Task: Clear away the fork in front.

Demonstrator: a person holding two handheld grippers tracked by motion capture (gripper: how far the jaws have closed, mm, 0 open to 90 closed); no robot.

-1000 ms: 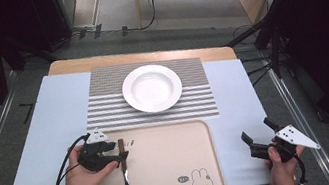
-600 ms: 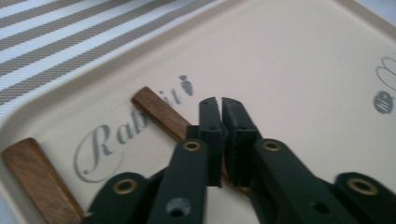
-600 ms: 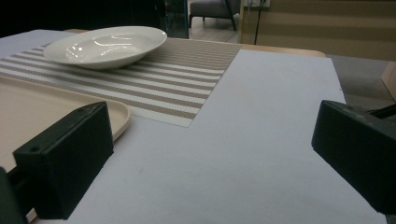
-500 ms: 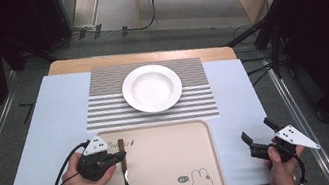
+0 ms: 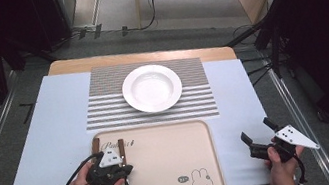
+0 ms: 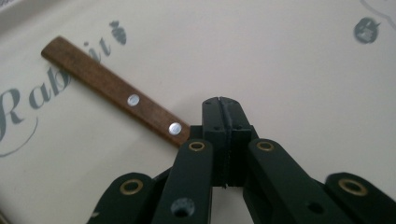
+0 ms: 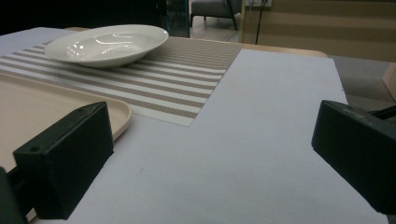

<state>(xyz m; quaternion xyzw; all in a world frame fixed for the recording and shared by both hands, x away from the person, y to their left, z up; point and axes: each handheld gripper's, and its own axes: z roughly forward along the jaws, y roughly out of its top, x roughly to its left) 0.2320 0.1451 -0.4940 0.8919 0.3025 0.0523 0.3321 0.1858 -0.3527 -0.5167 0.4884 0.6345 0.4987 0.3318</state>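
One fork [image 5: 126,180] is clamped at its neck by the left gripper [image 5: 125,169] (jaws fully closed); its wooden handle [image 6: 116,92] is pointed far, lengthwise.

- Plate [image 5: 151,88]: white, empty, upright, centred on mat.
- Mat [image 5: 105,115]: striped, flat on sheet, near edge just beside tray.
- Tray [image 5: 171,147]: beige, rabbit print [image 5: 198,180] at near right corner.
- Sheet [image 5: 49,142]: pale, covering table [image 5: 141,56]; bare wood strip along far edge.
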